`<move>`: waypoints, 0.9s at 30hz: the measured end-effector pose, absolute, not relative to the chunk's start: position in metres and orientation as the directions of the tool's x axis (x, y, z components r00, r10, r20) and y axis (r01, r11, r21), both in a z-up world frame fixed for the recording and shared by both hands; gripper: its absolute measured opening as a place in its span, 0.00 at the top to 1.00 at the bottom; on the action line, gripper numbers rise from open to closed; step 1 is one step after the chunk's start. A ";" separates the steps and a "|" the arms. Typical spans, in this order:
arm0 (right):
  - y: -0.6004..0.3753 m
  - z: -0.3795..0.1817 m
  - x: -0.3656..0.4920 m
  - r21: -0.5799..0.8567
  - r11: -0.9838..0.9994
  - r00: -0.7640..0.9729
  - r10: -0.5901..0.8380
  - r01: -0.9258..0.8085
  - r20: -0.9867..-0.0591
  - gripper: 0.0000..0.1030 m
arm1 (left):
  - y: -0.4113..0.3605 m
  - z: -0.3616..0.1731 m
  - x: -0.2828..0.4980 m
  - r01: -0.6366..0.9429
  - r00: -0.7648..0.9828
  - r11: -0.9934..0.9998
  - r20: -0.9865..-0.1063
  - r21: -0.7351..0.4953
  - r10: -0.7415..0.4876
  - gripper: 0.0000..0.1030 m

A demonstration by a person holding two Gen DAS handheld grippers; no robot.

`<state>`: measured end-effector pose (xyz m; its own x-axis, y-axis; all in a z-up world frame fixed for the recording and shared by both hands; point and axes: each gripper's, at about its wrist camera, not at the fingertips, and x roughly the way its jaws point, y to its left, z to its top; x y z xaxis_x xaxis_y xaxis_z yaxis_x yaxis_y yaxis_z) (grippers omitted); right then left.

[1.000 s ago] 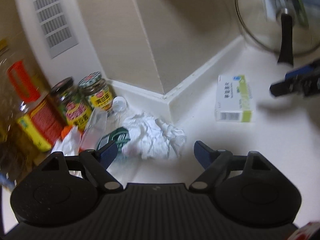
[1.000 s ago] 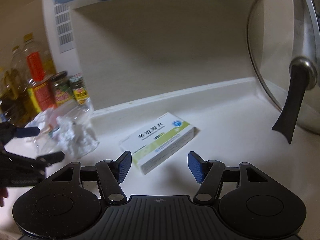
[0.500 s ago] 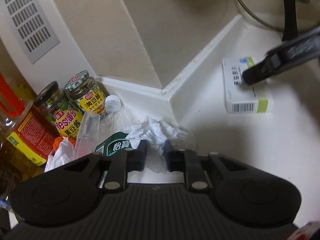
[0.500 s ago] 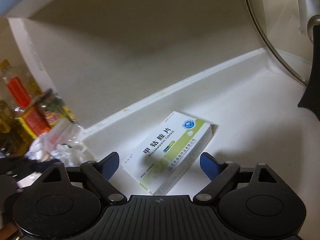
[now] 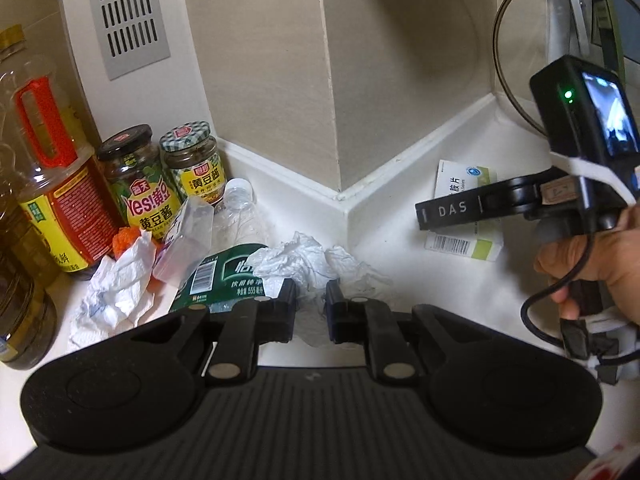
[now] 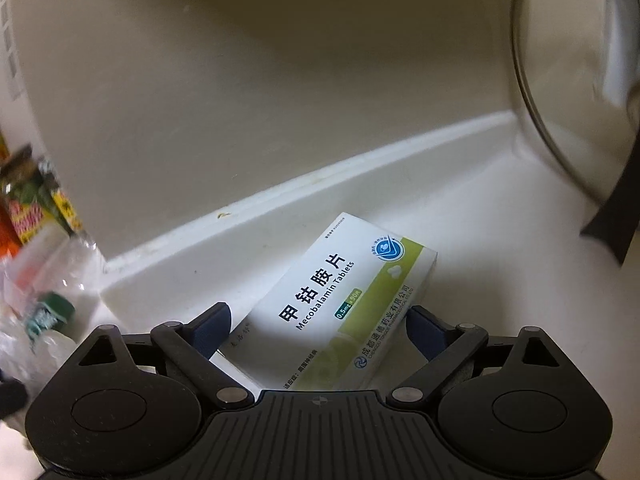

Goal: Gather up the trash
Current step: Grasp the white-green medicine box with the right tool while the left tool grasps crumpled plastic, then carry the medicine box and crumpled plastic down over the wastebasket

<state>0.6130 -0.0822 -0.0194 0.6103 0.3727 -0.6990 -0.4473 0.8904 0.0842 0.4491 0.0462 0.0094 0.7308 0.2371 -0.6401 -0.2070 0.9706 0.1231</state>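
1. Your left gripper [image 5: 311,312] had snapped closed on the crumpled tissue [image 5: 298,262] down in the counter corner, just beside the crushed water bottle [image 5: 224,276]. A second before, those jaws hung wide apart, so that piece of trash looked secured.
2. Your right gripper [image 6: 318,322] had dropped in over the tablet box [image 6: 340,300]. Its jaws were opening, straddling the box without pressing it, where earlier the box lay ahead of them. So: not grabbed yet.
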 end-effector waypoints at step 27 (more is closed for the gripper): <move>-0.131 -0.025 0.589 0.022 0.878 0.605 0.347 -0.478 -0.717 0.06 | 0.024 0.008 0.409 -0.244 0.733 0.970 -0.652 0.012 0.192 0.87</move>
<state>0.5890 -0.1313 -0.0248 0.6048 0.3466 -0.7169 -0.4778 0.8782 0.0216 0.4086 0.0237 0.0080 0.7330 0.1924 -0.6524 -0.2437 0.9698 0.0122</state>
